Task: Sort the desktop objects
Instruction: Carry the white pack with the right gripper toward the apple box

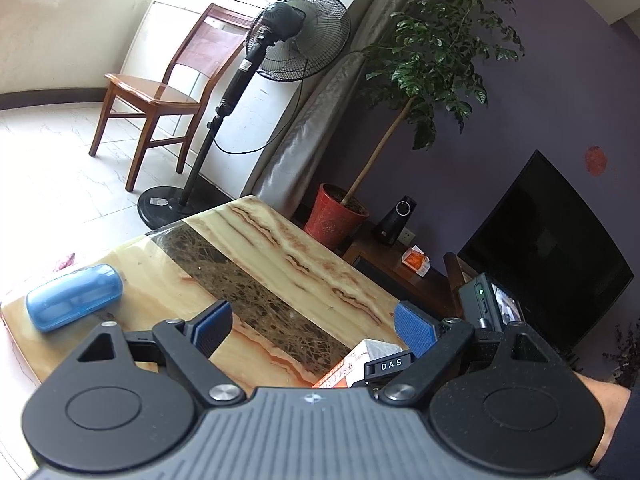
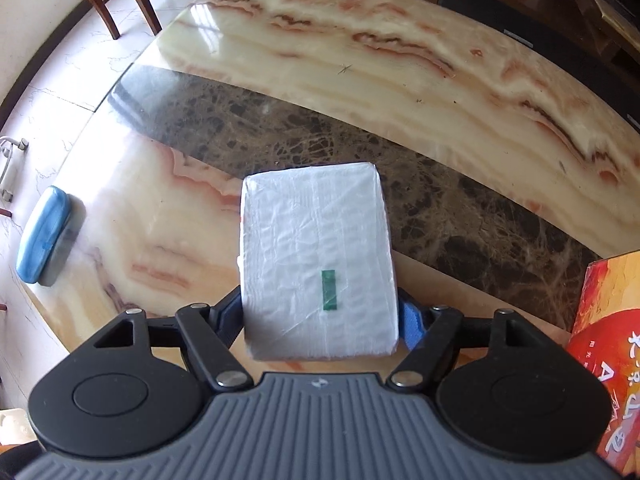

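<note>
The white wrapped packet (image 2: 318,264) sits between my right tongs (image 2: 320,320), its near end flanked by both blue pads, which look pressed to its sides; below it lies the marble tabletop (image 2: 360,80). I judge I should keep the squeeze even and the packet level while carrying it. My left tongs (image 1: 314,326) hang wide apart, holding nothing. The blue case (image 2: 46,236) lies well off at the tabletop's left edge, the orange box (image 2: 608,344) to the right.
</note>
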{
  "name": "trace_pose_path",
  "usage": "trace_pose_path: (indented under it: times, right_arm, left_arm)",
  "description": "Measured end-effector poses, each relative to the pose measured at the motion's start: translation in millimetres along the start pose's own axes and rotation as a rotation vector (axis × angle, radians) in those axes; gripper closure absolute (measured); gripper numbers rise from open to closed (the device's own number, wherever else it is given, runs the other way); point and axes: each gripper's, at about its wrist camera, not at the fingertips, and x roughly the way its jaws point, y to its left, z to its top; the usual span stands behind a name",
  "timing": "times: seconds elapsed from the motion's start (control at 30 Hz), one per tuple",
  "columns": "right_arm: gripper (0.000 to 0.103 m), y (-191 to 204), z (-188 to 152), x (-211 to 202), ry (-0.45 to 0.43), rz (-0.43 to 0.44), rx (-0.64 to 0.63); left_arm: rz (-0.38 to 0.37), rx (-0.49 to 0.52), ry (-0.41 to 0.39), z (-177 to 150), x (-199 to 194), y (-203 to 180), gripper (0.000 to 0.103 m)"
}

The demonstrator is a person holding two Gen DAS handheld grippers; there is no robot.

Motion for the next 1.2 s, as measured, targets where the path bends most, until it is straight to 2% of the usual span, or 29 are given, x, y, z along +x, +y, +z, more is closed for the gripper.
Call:
trace_pose_path:
  times: [0.13, 0.7, 0.97, 1.03, 1.2]
  right_arm:
    - [0.026, -2, 5, 6, 0.019, 0.017, 0.01]
    - [0.025, 7, 9, 33, 0.039, -0.031, 0.01]
    - [0.028, 4, 4, 31, -0.028, -0.023, 0.004]
    - [0.028, 0, 1, 27, -0.041, 0.003, 0.007]
    - [0.028, -8, -2, -1, -0.114, 0.02, -0.009]
  left_arm:
    - [-0.001, -0.009, 0.003, 0, 1, 0, 0.015]
    - [-0.017, 0.033, 0.019, -2, 8, -10, 0.015]
    - [-0.023, 0.033, 0.024, -3, 8, -9, 0.015]
    - [-0.023, 0.032, 0.024, -3, 8, -8, 0.015]
    - [-0.026, 0.021, 0.027, -2, 10, -7, 0.015]
